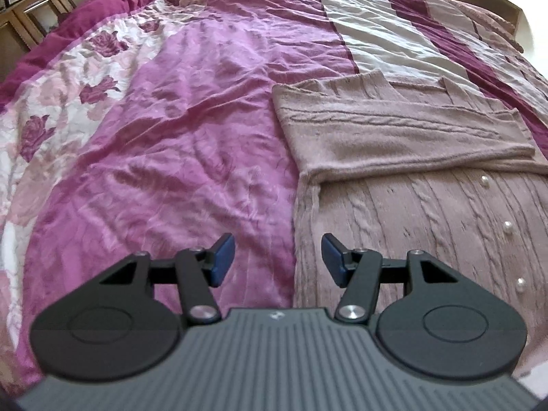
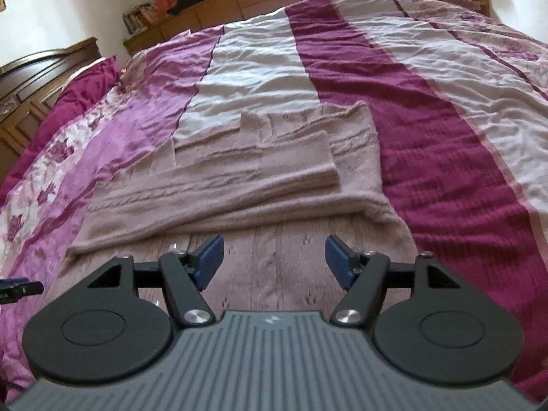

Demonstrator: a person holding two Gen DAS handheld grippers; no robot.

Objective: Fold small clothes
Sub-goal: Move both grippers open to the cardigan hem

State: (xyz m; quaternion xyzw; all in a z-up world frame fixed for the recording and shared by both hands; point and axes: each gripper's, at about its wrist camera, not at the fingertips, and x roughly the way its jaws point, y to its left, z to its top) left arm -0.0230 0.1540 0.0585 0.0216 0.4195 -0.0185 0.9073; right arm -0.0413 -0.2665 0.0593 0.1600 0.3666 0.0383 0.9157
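On the bed (image 1: pixel 171 137), over its striped pink and purple cover, lay the sweater (image 1: pixel 394 137), a dusty-pink cable knit with pearl beads (image 1: pixel 484 181) sewn down the near part. It lay flat, its left edge running along the boundary between the glossy pink stripe and the rest of the cover. Both sleeves (image 2: pixel 257 157) appeared to have been laid across the body, one band of knit over another, so the garment made a rough rectangle; that much of the folding looked done. The lower body, nearest the cameras, was spread out in a single layer and not yet folded up over the sleeves.

Neither tool held anything. The left gripper (image 1: pixel 278 260) hovered above the sweater's left edge with its jaws spread wide, one blue pad over the cover and the other over the knit. The right gripper (image 2: pixel 274 262) hovered above the near middle of the body, jaws likewise spread and empty. At the left border of the right wrist view a dark piece of hardware showed, probably part of the other tool, though too little of it appeared to say.

By my judgement the task stood roughly halfway: sleeves in, body fold left. What remained seemed to be taking the hem, which lay below both views, and carrying it up over the sleeves, perhaps with a second fold after.
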